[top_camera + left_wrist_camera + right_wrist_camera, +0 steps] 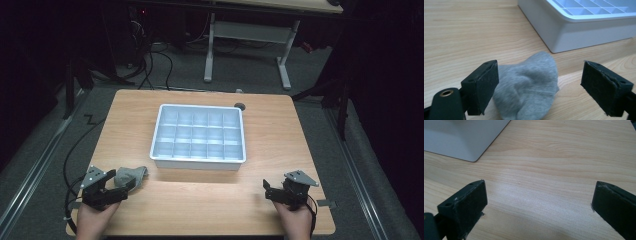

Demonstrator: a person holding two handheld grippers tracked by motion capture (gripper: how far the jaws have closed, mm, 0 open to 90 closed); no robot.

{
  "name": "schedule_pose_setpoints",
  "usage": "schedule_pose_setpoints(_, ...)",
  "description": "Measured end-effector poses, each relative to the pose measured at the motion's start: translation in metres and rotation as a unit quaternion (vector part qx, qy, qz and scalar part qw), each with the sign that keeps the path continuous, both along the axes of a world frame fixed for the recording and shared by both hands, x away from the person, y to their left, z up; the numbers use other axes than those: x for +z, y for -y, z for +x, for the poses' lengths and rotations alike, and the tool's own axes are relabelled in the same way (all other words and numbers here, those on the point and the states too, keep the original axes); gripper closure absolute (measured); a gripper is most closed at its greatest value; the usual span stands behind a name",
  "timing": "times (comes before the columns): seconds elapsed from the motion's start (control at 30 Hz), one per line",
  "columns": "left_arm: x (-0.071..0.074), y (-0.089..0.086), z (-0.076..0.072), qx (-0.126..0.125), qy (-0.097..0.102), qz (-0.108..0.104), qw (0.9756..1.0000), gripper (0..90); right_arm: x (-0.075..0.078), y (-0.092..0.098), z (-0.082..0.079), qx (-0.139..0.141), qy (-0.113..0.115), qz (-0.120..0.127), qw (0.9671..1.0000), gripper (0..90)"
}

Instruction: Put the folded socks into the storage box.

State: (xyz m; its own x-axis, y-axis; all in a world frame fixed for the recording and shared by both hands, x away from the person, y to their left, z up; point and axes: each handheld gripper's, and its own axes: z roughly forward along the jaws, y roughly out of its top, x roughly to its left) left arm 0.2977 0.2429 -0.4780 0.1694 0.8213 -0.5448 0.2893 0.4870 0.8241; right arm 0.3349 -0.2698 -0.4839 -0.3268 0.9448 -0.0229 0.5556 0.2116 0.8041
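Light: dim room, black around the lit table (280, 130) | Glare: soft bright patch on the wood in right gripper view | Shadow: dark band under the tray (165, 162) front wall | Focus: grey sock (529, 87) soft and blurred; high view grainy

Divided tray (198, 159) sits mid-table (210, 210); sock (131, 176) lies just off the tray's near-left corner between the left gripper (131, 183)'s spread jaws, right gripper (266, 189) near its near-right corner, apart.
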Motion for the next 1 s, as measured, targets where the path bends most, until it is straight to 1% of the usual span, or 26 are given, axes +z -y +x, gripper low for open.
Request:
schedule_pose_setpoints(0.07, 0.001, 0.005, 0.001, -0.007, 0.003, 0.008, 0.9999, 14.9, 0.0, 0.002, -0.003, 0.0, 0.0, 0.003, 1.0, 0.0)
schedule_pose_setpoints(0.1, 0.001, 0.006, 0.002, -0.01, 0.004, 0.009, 0.9999, 14.9, -0.001, 0.003, -0.005, -0.003, -0.002, 0.003, 1.0, 0.0)
schedule_pose_setpoints(0.23, 0.002, 0.008, 0.005, -0.018, 0.007, 0.0, 0.9998, 15.3, -0.002, 0.01, -0.01, -0.015, -0.009, 0.011, 0.9998, 0.0)
schedule_pose_setpoints(0.33, 0.003, 0.007, 0.006, -0.019, 0.01, -0.002, 0.9998, 17.6, -0.001, 0.012, -0.011, -0.019, -0.007, 0.016, 0.9997, 0.0)
schedule_pose_setpoints(0.5, 0.003, 0.003, 0.005, -0.015, 0.01, 0.005, 0.9998, 20.1, -0.002, 0.012, -0.011, -0.019, -0.01, 0.021, 0.9996, 0.0)
schedule_pose_setpoints(0.53, 0.003, 0.0, 0.006, -0.005, 0.01, 0.009, 0.9999, 23.5, -0.002, 0.01, -0.011, -0.018, -0.011, 0.019, 0.9996, 0.0)
schedule_pose_setpoints(0.57, 0.003, 0.0, 0.006, -0.005, 0.01, 0.009, 0.9999, 26.8, -0.003, 0.01, -0.011, -0.016, -0.012, 0.017, 0.9997, 0.0)
schedule_pose_setpoints(0.6, 0.003, -0.003, 0.006, 0.004, 0.011, 0.016, 0.9998, 30.6, -0.003, 0.009, -0.011, -0.015, -0.012, 0.015, 0.9997, 0.0)
schedule_pose_setpoints(0.63, 0.005, -0.013, 0.008, 0.024, 0.006, 0.02, 0.9995, 33.9, -0.003, 0.008, -0.011, -0.012, -0.012, 0.013, 0.9998, 0.0)
schedule_pose_setpoints(0.67, 0.006, -0.02, 0.009, 0.028, 0.004, 0.011, 0.9995, 38.8, -0.004, 0.008, -0.011, -0.01, -0.013, 0.012, 0.9998, 0.0)
schedule_pose_setpoints(0.7, 0.006, -0.026, 0.009, 0.028, 0.002, 0.003, 0.9996, 45.0, -0.004, 0.008, -0.011, -0.009, -0.015, 0.011, 0.9998, 0.0)
schedule_pose_setpoints(0.73, 0.006, -0.03, 0.009, 0.029, -0.001, -0.001, 0.9996, 48.7, -0.004, 0.009, -0.012, -0.008, -0.016, 0.012, 0.9998, 0.0)
schedule_pose_setpoints(0.8, 0.005, -0.033, 0.01, 0.029, -0.005, -0.002, 0.9996, 53.5, -0.005, 0.01, -0.012, -0.005, -0.018, 0.01, 0.9998, 0.0)
schedule_pose_setpoints(0.83, 0.002, -0.035, 0.012, 0.029, -0.014, -0.001, 0.9995, 55.2, -0.006, 0.01, -0.011, -0.005, -0.018, 0.011, 0.9998, 0.0)
schedule_pose_setpoints(0.9, -0.002, -0.034, 0.015, 0.032, -0.028, 0.006, 0.9991, 55.7, -0.006, 0.011, -0.011, -0.006, -0.02, 0.015, 0.9997, 0.0)
schedule_pose_setpoints(0.97, -0.006, -0.034, 0.016, 0.027, -0.044, -0.002, 0.9987, 53.0, -0.005, 0.01, -0.01, -0.006, -0.019, 0.014, 0.9997, 0.1)
schedule_pose_setpoints(1.0, -0.008, -0.033, 0.016, 0.025, -0.049, -0.002, 0.9985, 50.7, -0.005, 0.01, -0.01, -0.004, -0.019, 0.014, 0.9997, 0.1)
